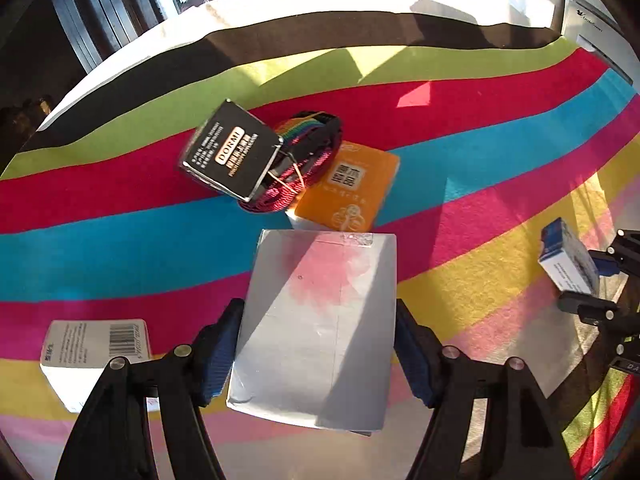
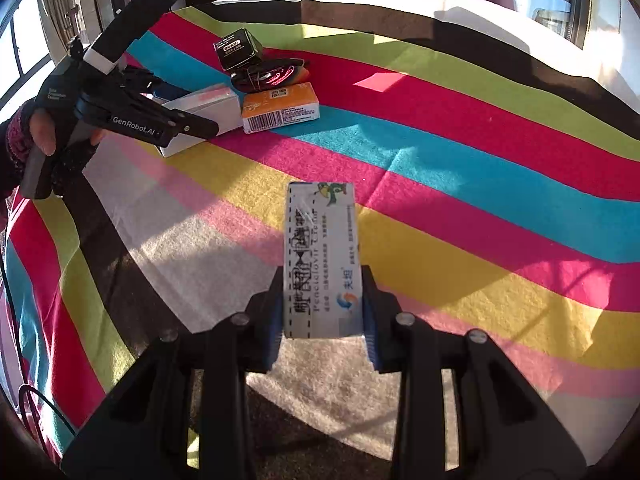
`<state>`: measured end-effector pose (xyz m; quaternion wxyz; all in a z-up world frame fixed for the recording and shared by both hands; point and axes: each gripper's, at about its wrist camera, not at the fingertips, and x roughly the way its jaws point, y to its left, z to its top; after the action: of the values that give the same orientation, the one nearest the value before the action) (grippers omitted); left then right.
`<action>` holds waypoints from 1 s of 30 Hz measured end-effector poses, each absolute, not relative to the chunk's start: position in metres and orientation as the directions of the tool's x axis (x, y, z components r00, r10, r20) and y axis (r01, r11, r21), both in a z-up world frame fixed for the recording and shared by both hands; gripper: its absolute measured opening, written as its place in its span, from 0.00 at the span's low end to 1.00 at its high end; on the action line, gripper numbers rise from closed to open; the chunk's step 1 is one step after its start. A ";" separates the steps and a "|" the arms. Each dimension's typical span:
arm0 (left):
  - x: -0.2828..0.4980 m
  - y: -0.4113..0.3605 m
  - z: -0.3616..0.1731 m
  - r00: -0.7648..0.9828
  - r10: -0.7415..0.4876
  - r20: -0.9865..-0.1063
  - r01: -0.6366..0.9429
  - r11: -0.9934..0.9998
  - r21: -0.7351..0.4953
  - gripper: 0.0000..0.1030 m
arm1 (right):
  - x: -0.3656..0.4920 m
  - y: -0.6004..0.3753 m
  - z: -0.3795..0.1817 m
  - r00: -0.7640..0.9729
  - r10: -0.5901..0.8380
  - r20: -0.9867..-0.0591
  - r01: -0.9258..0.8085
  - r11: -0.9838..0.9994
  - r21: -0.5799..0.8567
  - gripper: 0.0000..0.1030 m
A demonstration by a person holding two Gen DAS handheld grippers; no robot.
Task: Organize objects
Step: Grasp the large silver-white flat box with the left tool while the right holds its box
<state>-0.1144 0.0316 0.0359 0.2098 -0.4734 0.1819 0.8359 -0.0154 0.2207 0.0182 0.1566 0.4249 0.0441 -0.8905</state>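
item: silver box (image 1: 320, 368), flat and rectangular, pale foil-like face with a faint pink bloom print, clear tape at the far edge. lying on the striped cloth (image 1: 120, 248) of the counter, far end just short of the orange box (image 1: 348, 184), which in turn touches the strap bundle with black tag (image 1: 240, 152). white barcode box (image 1: 92, 356) apart, to the near left.

left tongs (image 1: 318, 308): at middling width, blue pads (image 1: 220, 356) set against both long sides of the silver box, apparently gripping it.

right tongs (image 2: 322, 276): narrow, clamped on a slim cream carton (image 2: 320, 232), white with a blue end, green bird mark and dark lettering, held clear above the yellow stripe, well apart from the cluster.

step in hand, as judged: securing the silver box in order to tidy it in line with the others.

handling notes: keep the grip near the box's middle, pads flat on the sides, since a light carton may crush or pivot. lift level before moving; avoid nudging the orange box and strap bundle at the far end. keep the cream carton steady and out of the left side's path until a place beside the cluster is free.
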 end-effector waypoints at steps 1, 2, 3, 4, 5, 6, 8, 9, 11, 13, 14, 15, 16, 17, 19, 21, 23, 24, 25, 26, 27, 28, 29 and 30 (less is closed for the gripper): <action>-0.092 0.035 0.038 -0.451 0.213 -0.867 -0.516 -0.855 0.059 0.69 | -0.016 0.222 0.018 -0.588 -0.247 -0.770 0.316 -0.947 0.063 0.37; -0.071 0.038 0.039 -0.445 0.243 -0.862 -0.507 -0.862 0.019 0.69 | -0.016 0.222 0.018 -0.588 -0.251 -0.769 0.316 -0.946 0.068 0.37; -0.052 0.041 0.040 -0.447 0.252 -0.858 -0.496 -0.868 0.004 0.70 | -0.016 0.222 0.018 -0.587 -0.253 -0.769 0.316 -0.946 0.069 0.37; -0.036 0.044 0.040 -0.464 0.243 -0.852 -0.483 -0.875 0.013 0.70 | -0.016 0.222 0.018 -0.587 -0.251 -0.769 0.316 -0.946 0.068 0.37; -0.023 0.046 0.040 -0.488 0.236 -0.840 -0.469 -0.883 0.025 0.71 | -0.015 0.222 0.018 -0.588 -0.249 -0.770 0.316 -0.946 0.064 0.37; -0.014 0.047 0.040 -0.508 0.233 -0.829 -0.458 -0.888 0.031 0.71 | -0.016 0.221 0.017 -0.588 -0.246 -0.770 0.317 -0.947 0.061 0.37; -0.010 0.050 0.037 -0.535 0.213 -0.818 -0.435 -0.899 0.050 0.72 | -0.016 0.220 0.017 -0.589 -0.244 -0.771 0.317 -0.947 0.057 0.37; -0.014 0.049 0.034 -0.538 0.197 -0.820 -0.416 -0.908 0.055 0.72 | -0.016 0.220 0.018 -0.588 -0.245 -0.771 0.318 -0.946 0.058 0.37; -0.017 0.050 0.025 -0.531 0.187 -0.827 -0.392 -0.919 0.043 0.72 | -0.015 0.221 0.017 -0.588 -0.247 -0.771 0.317 -0.946 0.061 0.37; -0.018 0.049 0.015 -0.532 0.174 -0.829 -0.356 -0.934 0.032 0.73 | -0.015 0.221 0.017 -0.589 -0.242 -0.771 0.318 -0.947 0.054 0.37; -0.020 0.046 0.013 -0.533 0.187 -0.825 -0.339 -0.941 0.006 0.73 | -0.015 0.220 0.018 -0.590 -0.236 -0.772 0.318 -0.947 0.047 0.37; -0.019 0.042 0.013 -0.548 0.193 -0.814 -0.324 -0.946 -0.006 0.72 | -0.016 0.217 0.018 -0.591 -0.228 -0.774 0.318 -0.947 0.037 0.37; -0.020 0.041 0.010 -0.572 0.188 -0.799 -0.313 -0.950 0.001 0.72 | -0.015 0.215 0.018 -0.593 -0.218 -0.775 0.317 -0.948 0.024 0.37; -0.019 0.040 0.009 -0.582 0.186 -0.791 -0.305 -0.952 0.000 0.70 | -0.015 0.213 0.018 -0.596 -0.208 -0.775 0.317 -0.948 0.011 0.37; -0.016 0.039 0.011 -0.603 0.158 -0.782 -0.278 -0.960 0.021 0.65 | -0.013 0.211 0.019 -0.602 -0.193 -0.775 0.316 -0.949 -0.008 0.37; -0.015 0.037 0.012 -0.609 0.145 -0.780 -0.264 -0.964 0.026 0.65 | -0.013 0.209 0.019 -0.606 -0.179 -0.775 0.313 -0.949 -0.026 0.36; -0.018 0.034 0.011 -0.604 0.152 -0.783 -0.258 -0.966 0.011 0.65 | -0.012 0.206 0.020 -0.612 -0.161 -0.774 0.311 -0.949 -0.049 0.36; -0.019 0.033 0.011 -0.601 0.156 -0.784 -0.257 -0.966 0.004 0.65 | -0.012 0.205 0.020 -0.614 -0.155 -0.774 0.311 -0.949 -0.057 0.36; -0.019 0.033 0.011 -0.601 0.156 -0.784 -0.254 -0.967 0.003 0.65 | -0.012 0.205 0.020 -0.616 -0.150 -0.773 0.310 -0.949 -0.062 0.36; -0.019 0.033 0.010 -0.603 0.153 -0.783 -0.252 -0.968 0.006 0.65 | -0.012 0.205 0.020 -0.618 -0.146 -0.773 0.309 -0.949 -0.067 0.36; -0.018 0.033 0.011 -0.605 0.148 -0.783 -0.250 -0.968 0.010 0.65 | -0.011 0.204 0.020 -0.620 -0.141 -0.772 0.308 -0.949 -0.074 0.36; -0.017 0.032 0.011 -0.607 0.143 -0.782 -0.246 -0.969 0.013 0.65 | -0.011 0.203 0.020 -0.623 -0.134 -0.771 0.306 -0.948 -0.082 0.36; -0.018 0.032 0.011 -0.609 0.137 -0.781 -0.240 -0.971 0.017 0.65 | -0.011 0.202 0.020 -0.626 -0.127 -0.770 0.305 -0.948 -0.091 0.36; -0.019 0.033 0.011 -0.611 0.132 -0.781 -0.235 -0.972 0.019 0.65 | -0.011 0.201 0.020 -0.628 -0.120 -0.769 0.304 -0.947 -0.100 0.36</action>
<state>-0.0186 0.0326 0.0109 0.1025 -0.4291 0.0599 0.8954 -0.0106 0.2008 0.0197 0.1185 0.4144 0.1109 -0.8955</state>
